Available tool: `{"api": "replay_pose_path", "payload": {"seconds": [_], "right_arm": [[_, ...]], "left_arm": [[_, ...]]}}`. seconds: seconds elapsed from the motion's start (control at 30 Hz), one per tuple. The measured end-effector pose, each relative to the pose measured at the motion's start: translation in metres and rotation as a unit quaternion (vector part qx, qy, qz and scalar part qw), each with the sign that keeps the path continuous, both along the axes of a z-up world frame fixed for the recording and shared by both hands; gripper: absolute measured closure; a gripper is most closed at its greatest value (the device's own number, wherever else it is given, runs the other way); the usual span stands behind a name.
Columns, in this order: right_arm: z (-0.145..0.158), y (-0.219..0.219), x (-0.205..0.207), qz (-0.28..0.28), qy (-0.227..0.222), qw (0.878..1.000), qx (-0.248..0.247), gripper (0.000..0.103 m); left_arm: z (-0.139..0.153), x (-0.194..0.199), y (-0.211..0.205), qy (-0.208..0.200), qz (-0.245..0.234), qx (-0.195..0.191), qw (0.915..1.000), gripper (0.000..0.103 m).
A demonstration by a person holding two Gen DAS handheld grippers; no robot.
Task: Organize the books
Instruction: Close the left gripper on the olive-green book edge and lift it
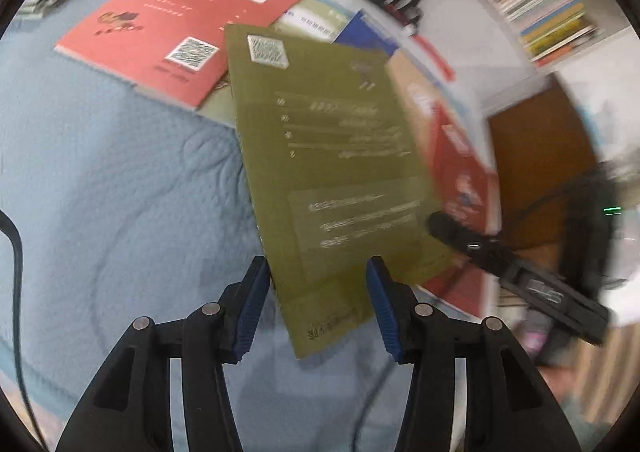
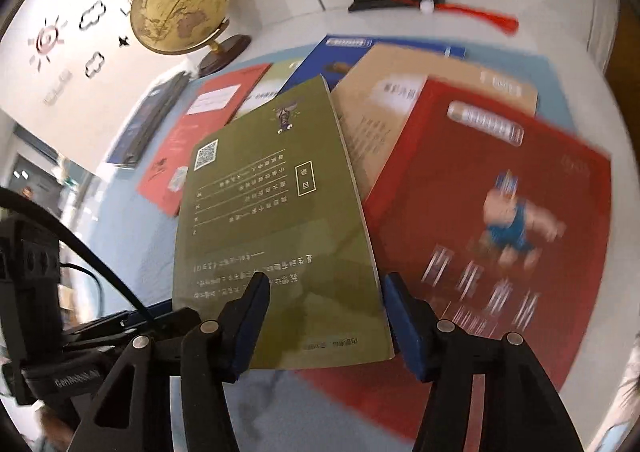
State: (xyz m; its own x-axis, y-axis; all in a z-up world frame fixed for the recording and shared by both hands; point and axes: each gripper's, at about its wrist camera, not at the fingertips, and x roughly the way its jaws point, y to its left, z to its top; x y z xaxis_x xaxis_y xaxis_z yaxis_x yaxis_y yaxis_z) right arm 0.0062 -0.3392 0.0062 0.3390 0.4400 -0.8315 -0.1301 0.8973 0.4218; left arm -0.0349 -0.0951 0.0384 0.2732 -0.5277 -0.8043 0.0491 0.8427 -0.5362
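Pale blue quilted cloth (image 2: pixel 120 252) covers a table, with white cabinets and packed bookshelves (image 1: pixel 548 12) behind it. Loose paperbacks lie scattered and overlapping across the cloth.

Largest in the right wrist view is a dark red book (image 2: pixel 500 232) showing a cartoon figure, lying flat at the right. Beside it, overlapping its left edge, lies an olive green book (image 2: pixel 276 212), back cover up, with a square code in one corner. A tan book (image 2: pixel 400 100) sits partly beneath both. A blue book (image 2: pixel 332 64) pokes out farther back, and a coral red book (image 2: pixel 188 148) lies to the left with a pale cover under it. That makes at least six loose books, plus a small stack of dark ones (image 2: pixel 152 120) near a single brass-coloured globe (image 2: pixel 180 8).

The paperbacks look light, thin and bendable, with smooth covers likely to slide over one another. A grip at the spine edge or a free corner seems safest, as a cover pinched mid-page would probably sag.

The left gripper (image 1: pixel 316 292) hangs partly open above the olive book's near corner, holding nothing. The right gripper (image 2: pixel 326 308) is also partly open, its blue pads (image 2: pixel 256 312) either side of the same book's near right edge; whether they touch it cannot be told.
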Motion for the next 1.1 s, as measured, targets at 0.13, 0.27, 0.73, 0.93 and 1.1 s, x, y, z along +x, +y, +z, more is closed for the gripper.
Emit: {"api": "replay_pose_path", "payload": {"seconds": [0.13, 0.27, 0.73, 0.93, 1.1], "right_arm": [[-0.009, 0.002, -0.025, -0.001, 0.047, 0.994, 0.102, 0.045], [-0.025, 0.021, -0.047, -0.007, 0.098, 0.981, 0.165, 0.045], [-0.023, 0.035, -0.077, -0.056, 0.093, 0.984, 0.139, 0.045], [-0.019, 0.037, -0.062, -0.06, 0.068, 0.993, 0.076, 0.045], [-0.019, 0.047, -0.062, -0.03, 0.081, 0.989, 0.119, 0.045]], "left_arm": [[0.035, -0.022, 0.034, -0.025, -0.004, -0.091, 0.9955, 0.057], [0.057, -0.033, 0.044, -0.05, -0.017, -0.111, 0.9924, 0.057], [-0.019, -0.01, 0.059, 0.023, -0.047, -0.028, 0.9982, 0.057], [-0.017, -0.003, 0.061, 0.032, -0.05, -0.082, 0.9949, 0.057], [0.015, -0.011, 0.054, -0.004, -0.083, -0.125, 0.9887, 0.057]]}}
